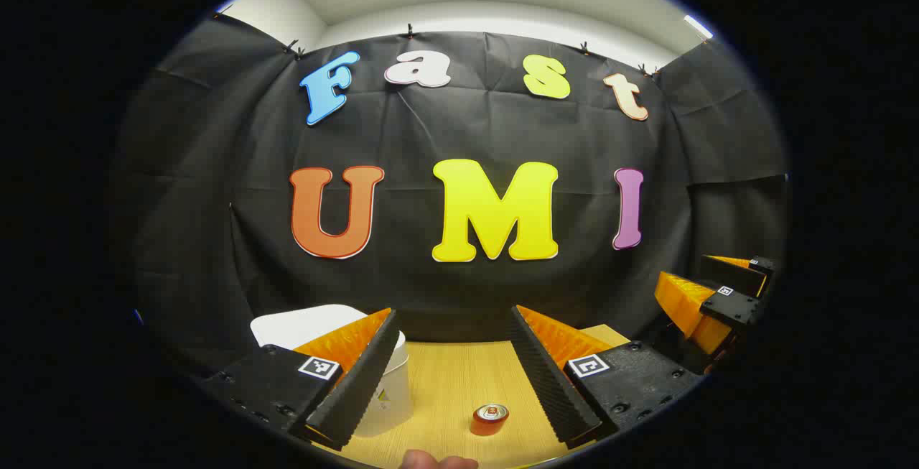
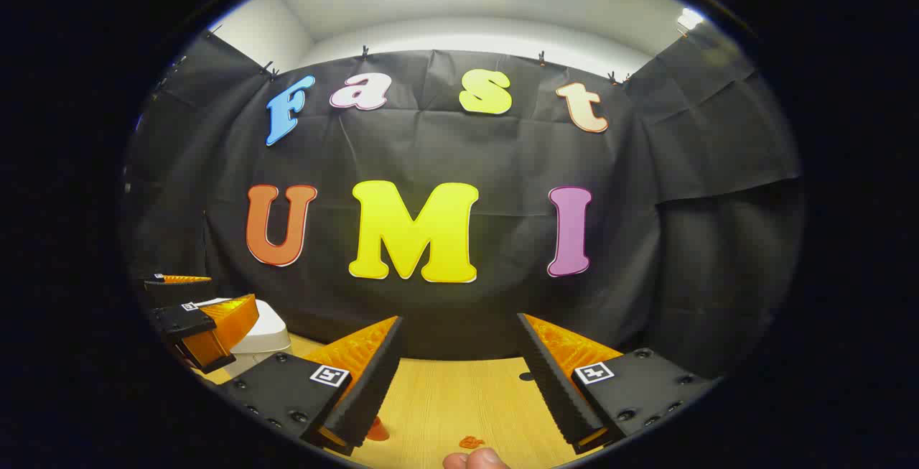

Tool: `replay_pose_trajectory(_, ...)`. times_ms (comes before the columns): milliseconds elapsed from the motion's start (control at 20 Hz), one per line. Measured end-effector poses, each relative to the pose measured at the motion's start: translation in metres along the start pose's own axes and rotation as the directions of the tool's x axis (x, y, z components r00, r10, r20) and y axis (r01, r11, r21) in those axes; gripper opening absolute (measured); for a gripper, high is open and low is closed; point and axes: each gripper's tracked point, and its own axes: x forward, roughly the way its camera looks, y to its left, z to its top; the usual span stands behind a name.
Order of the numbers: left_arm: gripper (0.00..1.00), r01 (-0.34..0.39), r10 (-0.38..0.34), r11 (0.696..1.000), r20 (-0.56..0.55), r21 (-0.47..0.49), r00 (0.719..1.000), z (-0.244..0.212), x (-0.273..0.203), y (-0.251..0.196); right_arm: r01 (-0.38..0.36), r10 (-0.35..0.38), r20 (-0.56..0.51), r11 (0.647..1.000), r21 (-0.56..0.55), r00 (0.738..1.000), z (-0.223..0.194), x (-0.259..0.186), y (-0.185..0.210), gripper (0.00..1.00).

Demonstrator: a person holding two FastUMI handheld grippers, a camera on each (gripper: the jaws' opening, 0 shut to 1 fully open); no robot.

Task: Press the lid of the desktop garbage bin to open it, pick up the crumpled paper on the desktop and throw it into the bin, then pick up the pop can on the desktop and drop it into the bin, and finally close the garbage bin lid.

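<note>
1. On the bench [image 1: 459,375], near its front edge, the pop can [image 1: 490,419] stands upright, between the fingers of the left hand-held gripper [image 1: 454,377] as the left gripper view frames it, but well below them and untouched.
2. White garbage bin [image 1: 384,390] sits at the left, partly behind the left finger; its lid [image 1: 301,324] appears raised, so the bin is judged open.
3. Crumpled paper: not located on the bench; cannot tell whether it is already binned.
4. Step in hand, as judged: approach to the can. Next move calls for lowering the left hand-held gripper until the fingers straddle the can, then closing.
5. Left hand-held gripper: fingers spread wide, holding nothing.
6. Right hand-held gripper [image 2: 459,375]: fingers likewise spread wide, empty, above bare bench.
</note>
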Motion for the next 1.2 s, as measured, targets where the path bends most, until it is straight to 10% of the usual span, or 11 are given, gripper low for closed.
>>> replay_pose_trajectory(1200,0.99,-0.101,0.100,0.995,0.018,0.027,0.995,0.007,0.020,-0.003,0.015,-0.014,-0.029,0.999,0.037,0.999,-0.005,0.023,-0.037,0.95)
